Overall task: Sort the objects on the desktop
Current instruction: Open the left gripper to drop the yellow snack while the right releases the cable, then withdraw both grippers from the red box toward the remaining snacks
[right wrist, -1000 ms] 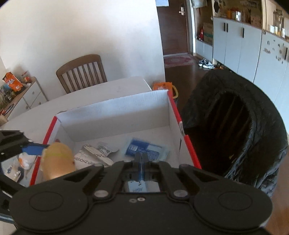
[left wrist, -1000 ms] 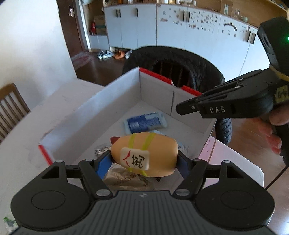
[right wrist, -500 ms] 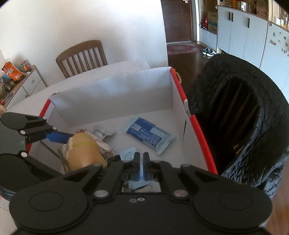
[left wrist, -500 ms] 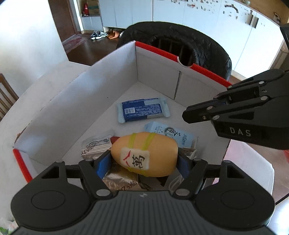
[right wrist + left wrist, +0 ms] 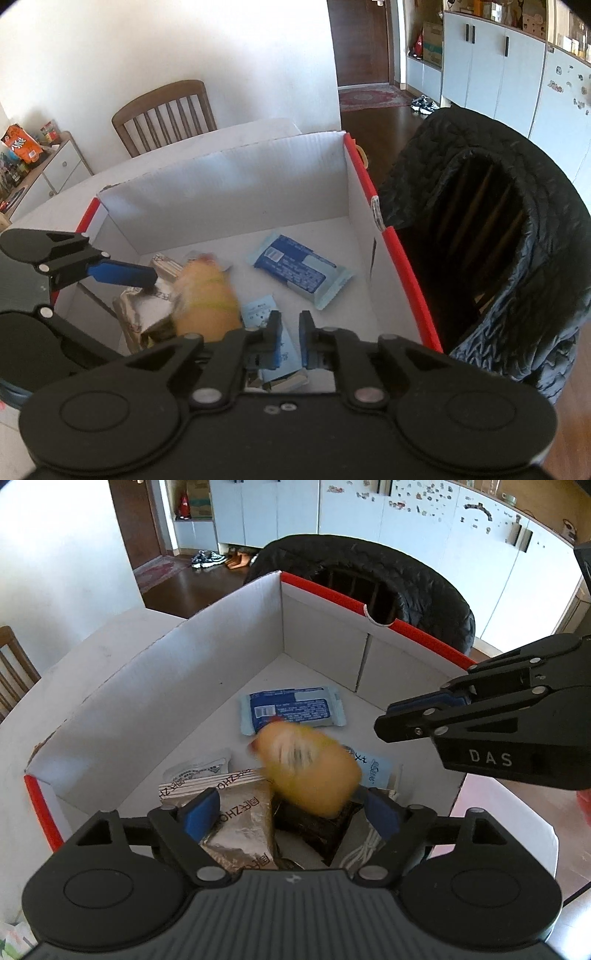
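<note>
White walls, dark wood floor, wooden chair, pale cabinets, sunlit.

The left gripper has its jaws spread wide; a blurred yellow toy sits beyond them above the box.

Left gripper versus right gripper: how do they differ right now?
The left gripper is wide open, with the blurred yellow egg-shaped toy just beyond its blue pads; the right gripper is nearly closed and holds nothing. Both hover over the white cardboard box with red edges.
</note>
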{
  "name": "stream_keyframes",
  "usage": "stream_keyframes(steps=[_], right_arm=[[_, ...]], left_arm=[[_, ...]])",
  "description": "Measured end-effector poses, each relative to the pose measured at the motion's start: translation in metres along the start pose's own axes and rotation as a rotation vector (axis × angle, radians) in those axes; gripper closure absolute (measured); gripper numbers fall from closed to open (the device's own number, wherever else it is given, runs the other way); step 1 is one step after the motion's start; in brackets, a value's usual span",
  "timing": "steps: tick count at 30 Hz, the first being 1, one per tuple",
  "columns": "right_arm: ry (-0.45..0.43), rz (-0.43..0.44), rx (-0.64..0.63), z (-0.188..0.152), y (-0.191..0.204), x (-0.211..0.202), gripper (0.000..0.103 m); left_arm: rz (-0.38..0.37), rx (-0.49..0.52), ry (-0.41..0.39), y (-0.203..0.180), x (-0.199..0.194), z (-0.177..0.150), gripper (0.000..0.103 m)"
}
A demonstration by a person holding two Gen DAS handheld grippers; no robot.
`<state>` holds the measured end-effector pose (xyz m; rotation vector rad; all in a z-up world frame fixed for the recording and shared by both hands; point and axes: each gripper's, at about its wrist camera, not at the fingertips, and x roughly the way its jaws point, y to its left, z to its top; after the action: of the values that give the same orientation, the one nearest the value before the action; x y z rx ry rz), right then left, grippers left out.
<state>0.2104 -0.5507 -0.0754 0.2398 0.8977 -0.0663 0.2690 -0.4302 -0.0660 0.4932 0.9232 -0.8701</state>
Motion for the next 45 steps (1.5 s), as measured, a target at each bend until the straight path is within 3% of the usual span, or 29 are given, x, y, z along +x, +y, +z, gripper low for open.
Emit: stream_keyframes(steps=[7, 22, 25, 45], right_arm=[[-0.009, -0.012, -0.004, -0.002, 0.002, -0.006, 0.09], [-0.033, 0.008, -0.015, -0.005, 0.027, -0.022, 0.083], [-0.046, 0.014, -0.016, -0.006, 0.036, -0.027, 0.081], [-0.109, 0.035, -0.081, -0.024, 0.119, -0.05, 0.056]], left_arm=[[0.003, -0.006, -0.044, 0.002, -0.013, -0.005, 0.007], [0.029, -0.05, -0.156, 0.01, -0.06, -0.023, 0.006], [0.027, -0.073, -0.181, 0.016, -0.075, -0.031, 0.002], [0.11, -0.118, -0.338, 0.056, -0.162, -0.104, 0.002]])
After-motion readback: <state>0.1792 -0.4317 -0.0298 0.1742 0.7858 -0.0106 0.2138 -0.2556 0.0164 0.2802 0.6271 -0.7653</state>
